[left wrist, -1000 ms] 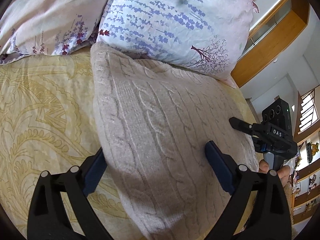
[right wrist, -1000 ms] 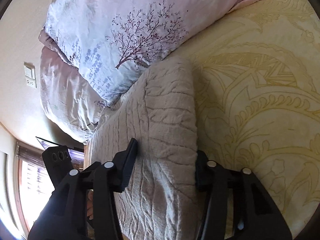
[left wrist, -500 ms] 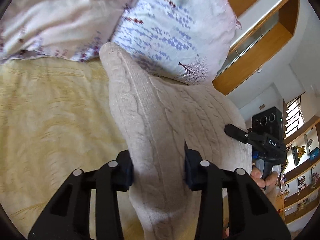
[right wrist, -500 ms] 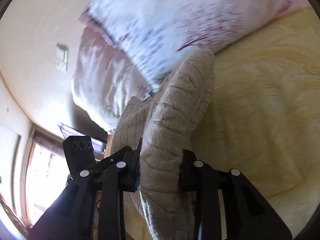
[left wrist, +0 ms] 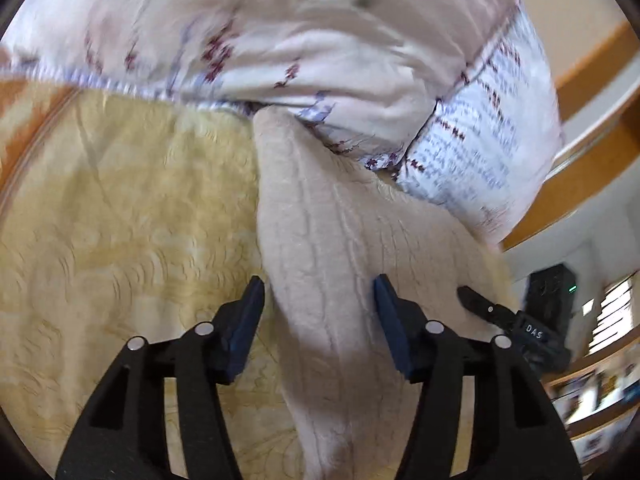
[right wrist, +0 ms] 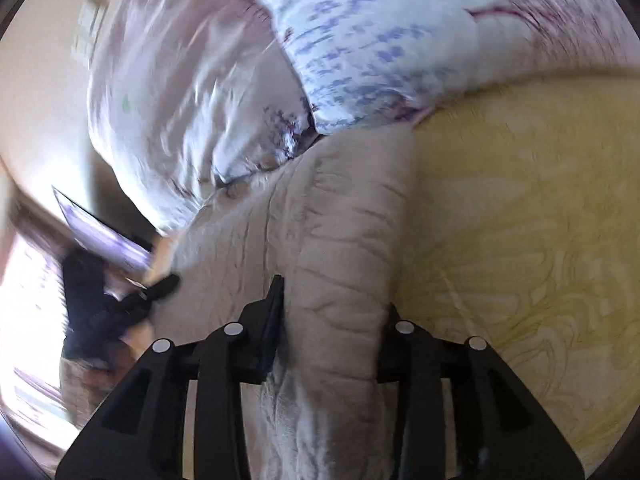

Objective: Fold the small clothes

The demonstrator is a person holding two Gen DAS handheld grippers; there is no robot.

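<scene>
Mostly beige cable-knit sweater [left wrist: 320, 248], folded, bunched ridge

Bed [left wrist: 120, 220] in yellow patterned cover, beige cable-knit garment [left wrist: 320, 240] lying on it, floral pillows [left wrist: 320, 40] (blurred) — at its head

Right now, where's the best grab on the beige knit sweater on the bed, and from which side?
The sweater: take its raised fold ridge at the near end, from the side away from the pillows, pads straddling it. There it bunches into a narrow hump above the yellow bedspread; the far end butts against the pillows, likely leaving little room.
</scene>
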